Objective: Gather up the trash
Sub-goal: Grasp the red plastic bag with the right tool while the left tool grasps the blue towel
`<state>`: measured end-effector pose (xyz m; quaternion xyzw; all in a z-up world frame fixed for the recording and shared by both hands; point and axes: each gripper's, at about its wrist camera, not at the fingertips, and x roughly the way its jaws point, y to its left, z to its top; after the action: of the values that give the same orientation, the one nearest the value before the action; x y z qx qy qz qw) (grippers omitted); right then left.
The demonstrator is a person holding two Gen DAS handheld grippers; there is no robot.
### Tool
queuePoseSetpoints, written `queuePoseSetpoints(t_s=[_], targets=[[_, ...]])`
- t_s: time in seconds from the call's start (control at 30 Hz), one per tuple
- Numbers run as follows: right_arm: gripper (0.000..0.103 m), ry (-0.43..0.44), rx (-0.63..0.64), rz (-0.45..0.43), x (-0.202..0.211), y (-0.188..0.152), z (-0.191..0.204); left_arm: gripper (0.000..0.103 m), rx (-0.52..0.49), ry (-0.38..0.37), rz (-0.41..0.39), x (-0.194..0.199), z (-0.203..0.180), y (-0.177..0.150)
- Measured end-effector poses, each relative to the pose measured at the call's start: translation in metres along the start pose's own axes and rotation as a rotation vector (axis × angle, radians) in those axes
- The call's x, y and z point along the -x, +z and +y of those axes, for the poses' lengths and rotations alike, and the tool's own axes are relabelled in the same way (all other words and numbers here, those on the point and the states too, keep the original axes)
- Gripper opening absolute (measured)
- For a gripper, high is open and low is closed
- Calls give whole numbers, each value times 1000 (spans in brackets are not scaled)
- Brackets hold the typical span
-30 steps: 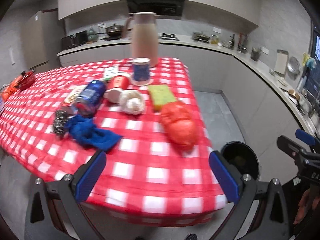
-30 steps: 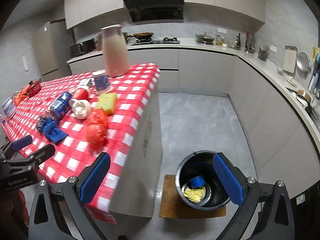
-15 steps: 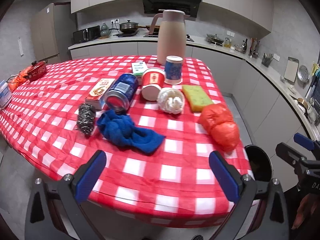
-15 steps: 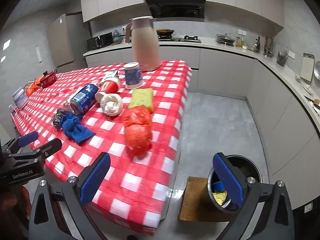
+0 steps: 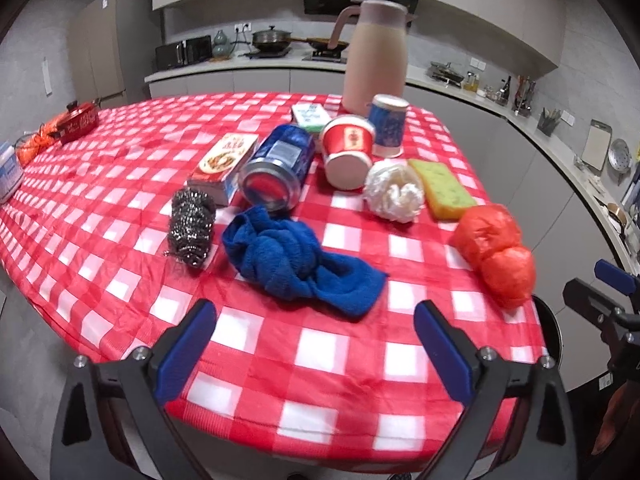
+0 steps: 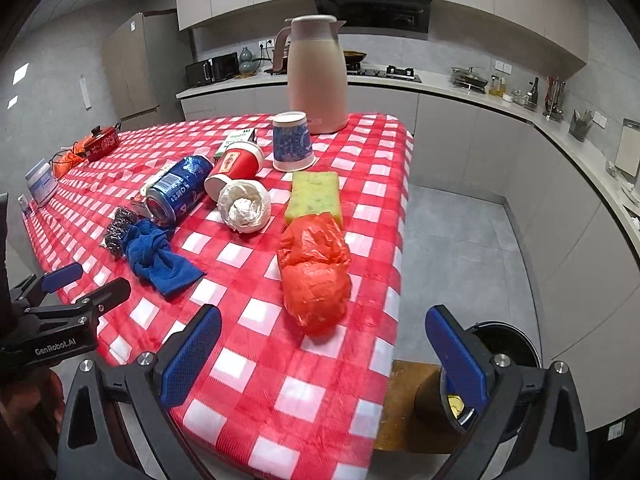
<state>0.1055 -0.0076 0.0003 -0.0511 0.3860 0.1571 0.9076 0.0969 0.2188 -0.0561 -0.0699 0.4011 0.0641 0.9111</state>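
Observation:
On the red-checked table lie a crumpled red plastic bag, a white paper wad, a tipped blue can, a tipped red paper cup, a blue cloth and a steel scrubber. My left gripper is open and empty, just in front of the blue cloth. My right gripper is open and empty near the table's corner, in front of the red bag. A black trash bin stands on the floor to the right.
An upright blue-patterned cup, a yellow-green sponge, a flat box, a small carton and a tall pink thermos jug are also on the table. A red pot sits far left. Kitchen counters run along the back and right.
Both grippers have swung left from the bin and floor toward the table and moved closer to the items. Both stayed open and empty.

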Motion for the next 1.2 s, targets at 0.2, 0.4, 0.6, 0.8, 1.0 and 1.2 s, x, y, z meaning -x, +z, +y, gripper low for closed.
queuePoseSetpoints(t_s=[0.2,0.4,0.6,0.8,1.0,1.2], targets=[[96,8,14,36,-34,7,5,92,37,-1,39,-29,15,5],[92,11,8,77,-66,11,3,90,48,4,59,-53,20,15],[86,9,-2,113,-94,14,-1,89,44,4,74,-67,20,21],[63,19,-15,140,-114,19,-2,83,50,10,77,-74,23,21],[45,29,-21,129,-113,21,1,61,52,22,50,-72,23,21],[42,38,-30,104,-105,22,-2,48,64,-13,30,-62,26,21]])
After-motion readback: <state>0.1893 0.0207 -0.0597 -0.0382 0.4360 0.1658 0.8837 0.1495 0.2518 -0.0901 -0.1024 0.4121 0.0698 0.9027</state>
